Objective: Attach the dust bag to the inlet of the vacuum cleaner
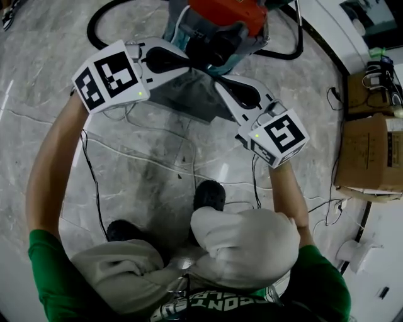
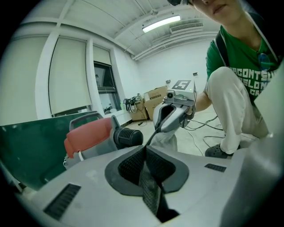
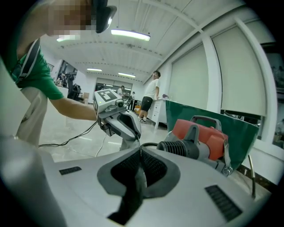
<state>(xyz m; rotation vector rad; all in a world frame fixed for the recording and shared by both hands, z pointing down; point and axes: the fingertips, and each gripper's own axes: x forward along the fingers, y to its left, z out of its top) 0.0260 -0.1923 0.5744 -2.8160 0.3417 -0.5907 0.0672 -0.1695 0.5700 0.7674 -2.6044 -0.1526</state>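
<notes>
In the head view the grey dust bag hangs stretched between my two grippers, just in front of the red-topped vacuum cleaner. My left gripper is shut on one edge of the bag's mouth, and my right gripper is shut on the opposite edge. In the left gripper view a dark strip of the bag runs between the shut jaws of my left gripper, with the vacuum's black inlet beyond at the left. The right gripper view shows my right gripper pinching the fabric, with the inlet to its right.
Cardboard boxes stand at the right by the wall. A black hose loops on the marble floor beside the vacuum, and thin cables trail near my black shoes. A green panel stands behind the vacuum. People stand far off.
</notes>
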